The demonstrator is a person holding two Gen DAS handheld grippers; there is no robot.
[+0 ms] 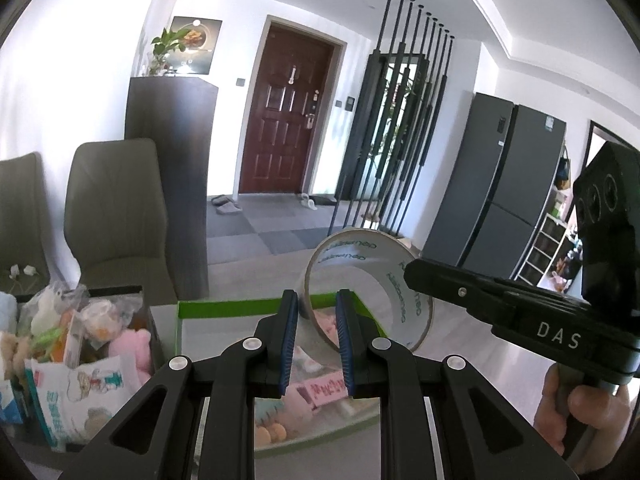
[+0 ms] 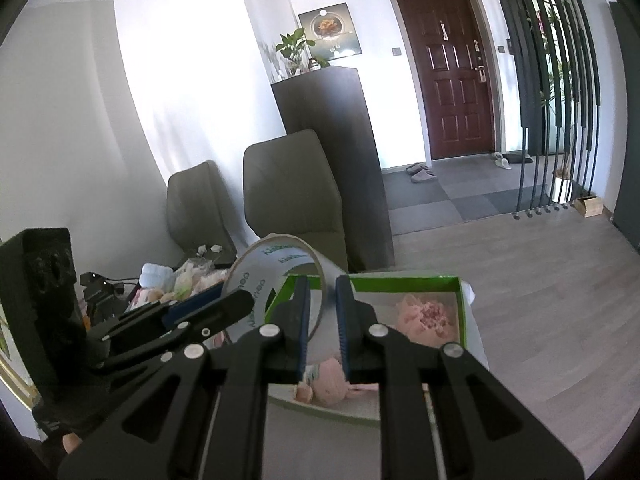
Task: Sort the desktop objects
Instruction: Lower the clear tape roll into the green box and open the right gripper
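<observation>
Item: roll of tape (image 1: 370,292), wide and clear-looking with green print, on a pale core. Location: held in the air above the near part of the green-rimmed box (image 1: 240,303), ring tilted with its open end toward the left wrist camera.

Handling, as judged: light; the core wall is stiff but thin, so a hard squeeze could dent it. The outer film looks smooth and likely slippery. Best hold is across the wall at the rim, one finger inside the ring and one outside.

Left gripper (image 1: 318,334): fingers nearly together, pinching the near-left wall of the roll.

Right gripper (image 2: 323,322): fingers likewise drawn close, pinching the roll's opposite wall; a hand (image 1: 580,404) shows on its grip.

Beneath: soft pink toys in the box. Left: a bin of packets and plush items (image 1: 80,332).

Far: two grey chairs (image 2: 292,184), dark cabinet, brown door.
</observation>
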